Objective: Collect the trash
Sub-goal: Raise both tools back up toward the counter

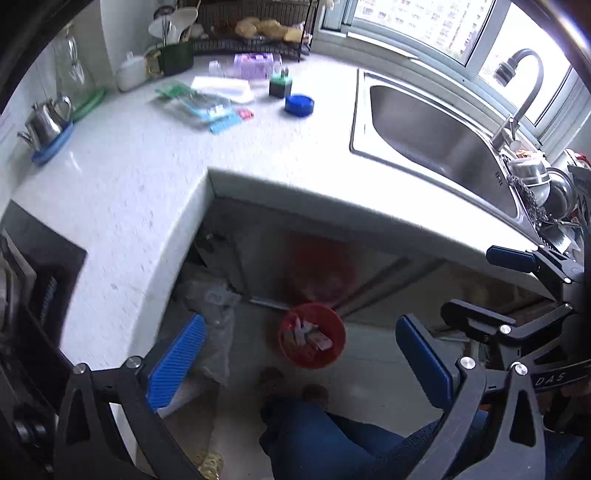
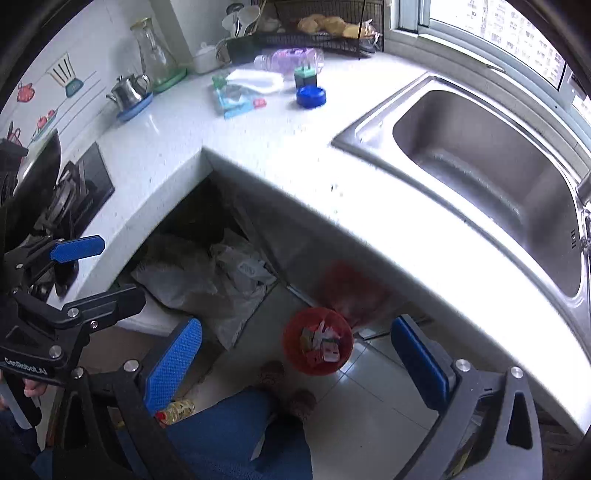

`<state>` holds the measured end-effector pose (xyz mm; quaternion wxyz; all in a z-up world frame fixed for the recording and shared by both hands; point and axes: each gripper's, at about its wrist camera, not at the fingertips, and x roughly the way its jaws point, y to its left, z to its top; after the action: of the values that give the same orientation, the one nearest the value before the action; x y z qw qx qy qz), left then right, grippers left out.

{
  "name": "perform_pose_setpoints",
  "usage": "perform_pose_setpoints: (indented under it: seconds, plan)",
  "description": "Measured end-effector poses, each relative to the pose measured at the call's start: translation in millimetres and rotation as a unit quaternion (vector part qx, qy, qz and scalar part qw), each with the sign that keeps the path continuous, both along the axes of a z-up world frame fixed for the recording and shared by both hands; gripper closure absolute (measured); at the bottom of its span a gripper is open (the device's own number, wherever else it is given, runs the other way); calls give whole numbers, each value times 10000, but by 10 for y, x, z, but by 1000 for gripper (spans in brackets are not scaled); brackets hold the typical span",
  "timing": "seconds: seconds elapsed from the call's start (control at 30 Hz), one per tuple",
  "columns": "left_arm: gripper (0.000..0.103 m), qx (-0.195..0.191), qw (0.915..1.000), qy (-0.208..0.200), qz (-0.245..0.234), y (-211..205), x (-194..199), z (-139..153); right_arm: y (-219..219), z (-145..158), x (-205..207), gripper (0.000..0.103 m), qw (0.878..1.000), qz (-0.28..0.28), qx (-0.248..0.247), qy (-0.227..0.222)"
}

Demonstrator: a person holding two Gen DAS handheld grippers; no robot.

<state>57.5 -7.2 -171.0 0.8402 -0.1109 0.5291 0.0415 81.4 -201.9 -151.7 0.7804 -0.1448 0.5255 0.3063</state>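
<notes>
A red trash bin (image 1: 312,335) stands on the floor below the counter's inner corner and holds several wrappers; it also shows in the right wrist view (image 2: 317,341). My left gripper (image 1: 299,365) is open and empty, held high above the bin. My right gripper (image 2: 295,365) is open and empty too, also above the bin. Loose packaging lies on the far counter: blue and clear wrappers (image 1: 207,107), a small red wrapper (image 1: 245,114), a white foam tray (image 1: 225,88) and a blue lid (image 1: 299,105). The right gripper appears at the right edge of the left wrist view (image 1: 517,258).
The white L-shaped counter (image 1: 147,166) bears a steel sink (image 1: 436,147) with a tap, a dish rack (image 1: 255,29), a kettle (image 1: 48,120) and a stove (image 2: 77,192). Plastic bags (image 2: 207,280) lie under the counter. The person's legs and slippers (image 2: 284,384) stand by the bin.
</notes>
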Motion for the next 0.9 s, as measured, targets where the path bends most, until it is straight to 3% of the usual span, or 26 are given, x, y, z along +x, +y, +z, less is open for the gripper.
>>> perform_pose_setpoints:
  seconds: [0.2, 0.33, 0.57, 0.9]
  plan:
    - [1, 13, 9995, -299, 142, 243, 250, 233, 130, 204, 231, 1, 9998, 118, 149, -116]
    - [1, 96, 9993, -299, 184, 422, 450, 257, 304, 271, 383, 1, 9990, 293, 100, -328]
    - [1, 159, 9996, -218, 114, 889, 914, 326, 599, 266, 866, 1, 9991, 170, 378, 30]
    - [1, 16, 9999, -111, -38, 1650, 1683, 266, 1116, 247, 1593, 1, 9999, -33, 80, -74]
